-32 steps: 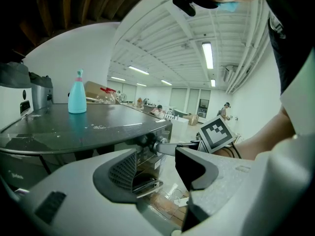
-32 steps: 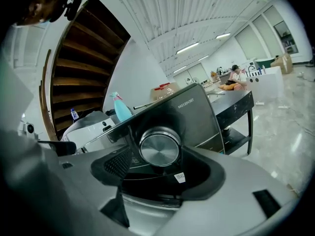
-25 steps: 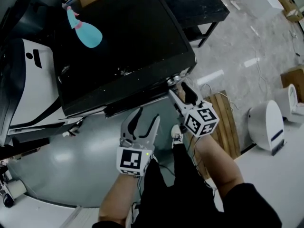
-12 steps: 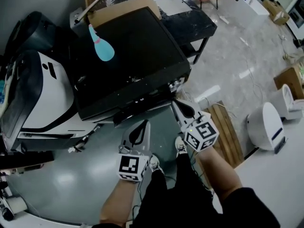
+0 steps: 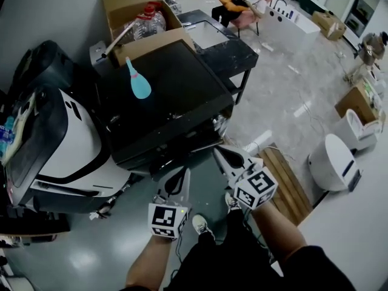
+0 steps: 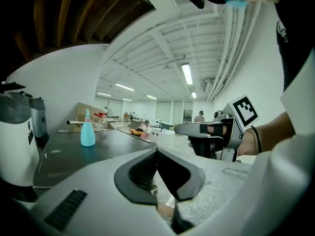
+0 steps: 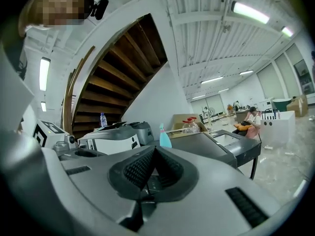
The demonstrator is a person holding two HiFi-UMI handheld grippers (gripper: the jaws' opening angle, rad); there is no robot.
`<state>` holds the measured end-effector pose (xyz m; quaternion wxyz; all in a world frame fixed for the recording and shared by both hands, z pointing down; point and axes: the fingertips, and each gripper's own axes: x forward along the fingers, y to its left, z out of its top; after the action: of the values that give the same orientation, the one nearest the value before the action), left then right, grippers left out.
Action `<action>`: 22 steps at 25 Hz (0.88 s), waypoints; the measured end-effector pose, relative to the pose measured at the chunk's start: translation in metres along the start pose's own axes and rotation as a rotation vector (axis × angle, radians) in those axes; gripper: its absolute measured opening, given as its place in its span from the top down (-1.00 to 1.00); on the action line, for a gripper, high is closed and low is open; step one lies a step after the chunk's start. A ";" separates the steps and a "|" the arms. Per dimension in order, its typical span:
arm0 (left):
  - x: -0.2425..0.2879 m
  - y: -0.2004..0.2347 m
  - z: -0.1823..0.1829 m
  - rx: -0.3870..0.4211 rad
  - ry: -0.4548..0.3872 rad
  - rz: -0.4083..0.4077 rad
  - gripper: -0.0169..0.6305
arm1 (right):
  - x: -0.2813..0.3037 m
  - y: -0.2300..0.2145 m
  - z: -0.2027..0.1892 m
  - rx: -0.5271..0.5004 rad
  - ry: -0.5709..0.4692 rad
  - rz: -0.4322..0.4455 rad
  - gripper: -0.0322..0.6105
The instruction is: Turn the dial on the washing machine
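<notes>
Change vs. one second ago: both pairs of jaws stood wide apart then, and the right tips were up against the washing machine's front right corner. Now both are closed and both tools sit clear of the machine. The head view also takes in more of the room than before.

Left hand-held gripper (image 5: 183, 172): jaws fully together, ribbed pads meeting, nothing between them. It touches nothing and is held over the floor.

Right hand-held gripper (image 5: 217, 152): jaws likewise pressed together and empty, touching nothing. It lies at 3 o'clock of the left one, near it. Its tips point toward 11 o'clock, at the machine's front right corner but short of it.

Washing machine (image 5: 163, 96): black flat top, at 12 o'clock of both tools. Small silvery controls (image 5: 220, 122) show at its front right corner; they are too small to tell which one turns.

On the machine's top, toward 11 o'clock, stands a light blue spray bottle (image 5: 139, 82).

Further out:
- At 9 o'clock of the machine, a white-and-black appliance (image 5: 66, 138).
- At 12 o'clock, an open cardboard box (image 5: 136, 5) with plastic bottles inside.
- At 2 o'clock, a black table (image 5: 227, 38).
- On the floor at 3 o'clock of the right tool, a wooden pallet (image 5: 285, 176).
</notes>
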<state>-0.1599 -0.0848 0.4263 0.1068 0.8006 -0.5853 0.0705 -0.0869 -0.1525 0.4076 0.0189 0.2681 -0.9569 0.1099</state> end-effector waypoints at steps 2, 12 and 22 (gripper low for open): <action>-0.009 -0.003 0.003 -0.008 -0.008 -0.021 0.93 | -0.008 0.016 0.006 -0.031 0.007 0.002 0.90; -0.044 -0.026 0.010 -0.002 -0.039 -0.064 0.93 | -0.042 0.067 0.016 -0.143 0.041 0.003 0.90; -0.058 -0.066 0.009 -0.008 -0.040 0.033 0.93 | -0.086 0.067 0.015 -0.144 0.032 0.085 0.90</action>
<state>-0.1144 -0.0143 0.3980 0.0973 0.7917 -0.6007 0.0537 -0.0476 -0.0560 0.3718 0.0486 0.2234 -0.9724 0.0458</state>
